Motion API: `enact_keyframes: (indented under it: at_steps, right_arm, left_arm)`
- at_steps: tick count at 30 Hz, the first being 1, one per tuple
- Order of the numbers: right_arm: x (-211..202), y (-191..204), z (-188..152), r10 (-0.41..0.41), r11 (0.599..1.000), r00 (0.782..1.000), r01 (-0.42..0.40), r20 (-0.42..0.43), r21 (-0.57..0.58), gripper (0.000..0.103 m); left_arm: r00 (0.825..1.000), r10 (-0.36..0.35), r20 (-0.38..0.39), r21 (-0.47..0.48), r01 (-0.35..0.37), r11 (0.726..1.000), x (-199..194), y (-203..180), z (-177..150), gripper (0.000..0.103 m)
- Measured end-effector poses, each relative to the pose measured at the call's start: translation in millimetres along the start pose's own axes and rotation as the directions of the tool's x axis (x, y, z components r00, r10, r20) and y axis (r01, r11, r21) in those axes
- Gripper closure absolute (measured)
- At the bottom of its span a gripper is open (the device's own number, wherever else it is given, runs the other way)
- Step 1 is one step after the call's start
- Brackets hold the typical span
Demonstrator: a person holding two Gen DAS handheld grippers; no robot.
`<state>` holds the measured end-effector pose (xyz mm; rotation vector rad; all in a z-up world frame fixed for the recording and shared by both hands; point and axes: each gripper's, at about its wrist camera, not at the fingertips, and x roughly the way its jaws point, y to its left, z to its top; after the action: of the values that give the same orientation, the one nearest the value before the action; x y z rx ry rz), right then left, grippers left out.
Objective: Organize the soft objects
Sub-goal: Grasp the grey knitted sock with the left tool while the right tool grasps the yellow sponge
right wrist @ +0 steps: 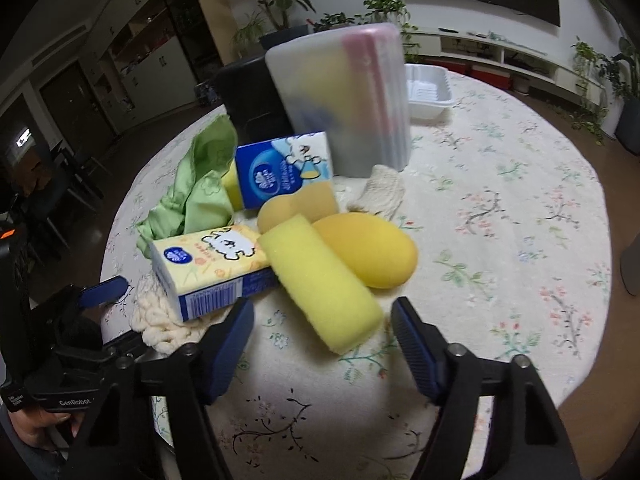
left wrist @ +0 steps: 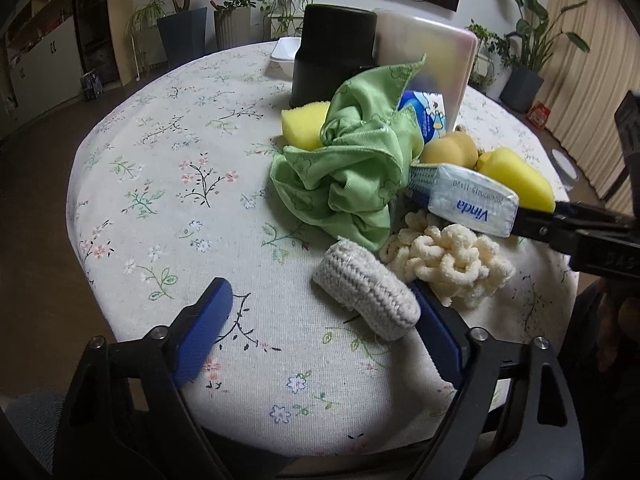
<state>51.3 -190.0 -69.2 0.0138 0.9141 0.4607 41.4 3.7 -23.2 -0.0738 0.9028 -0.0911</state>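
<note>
Soft things lie piled on the round floral table (left wrist: 168,184). In the left wrist view my left gripper (left wrist: 320,320) is open; a grey knitted roll (left wrist: 366,292) touches its right finger. Behind lie a green cloth (left wrist: 352,168), a cream chenille piece (left wrist: 448,260), a Vinda tissue pack (left wrist: 472,204) and yellow sponges (left wrist: 516,176). In the right wrist view my right gripper (right wrist: 322,330) is open, with a yellow sponge block (right wrist: 320,284) between its tips. Beside the block lie the tissue pack (right wrist: 212,268), an orange egg-shaped sponge (right wrist: 372,252) and a blue tissue pack (right wrist: 284,168).
A translucent lidded box (right wrist: 344,96) and a black cylinder (left wrist: 332,52) stand behind the pile. A white tray (right wrist: 428,92) sits at the far edge. The right gripper's arm (left wrist: 580,232) reaches in from the right in the left view. Potted plants line the walls.
</note>
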Motion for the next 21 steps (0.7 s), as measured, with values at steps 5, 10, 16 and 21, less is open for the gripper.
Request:
enact_keyframes:
  at_steps: [5,10,16,21]
  right_arm:
    - [0.1,0.0,1.1,-0.015,1.0,1.0,0.016,0.023,-0.022,0.038]
    - [1.1,1.5,2.3,-0.03,0.998,0.998,0.033,0.053,-0.062,0.043]
    - [2.8,3.7,0.8,-0.038,0.994,0.997,0.044,0.063,-0.1,0.062]
    - [-2.1,6.1,-0.9,-0.027,0.993,0.996,0.037,0.088,-0.109,0.069]
  left_arm:
    - [1.0,-0.02,0.011,-0.013,0.02,1.0,-0.6,2.1,0.6,0.017]
    - [1.0,-0.01,0.02,-0.008,0.01,1.0,1.4,0.6,0.5,0.018]
    - [0.999,0.038,0.027,0.022,-0.038,0.999,0.5,-5.4,0.1,0.047]
    - [0.999,0.016,0.03,-0.001,-0.016,1.0,-2.8,-2.0,1.1,0.078]
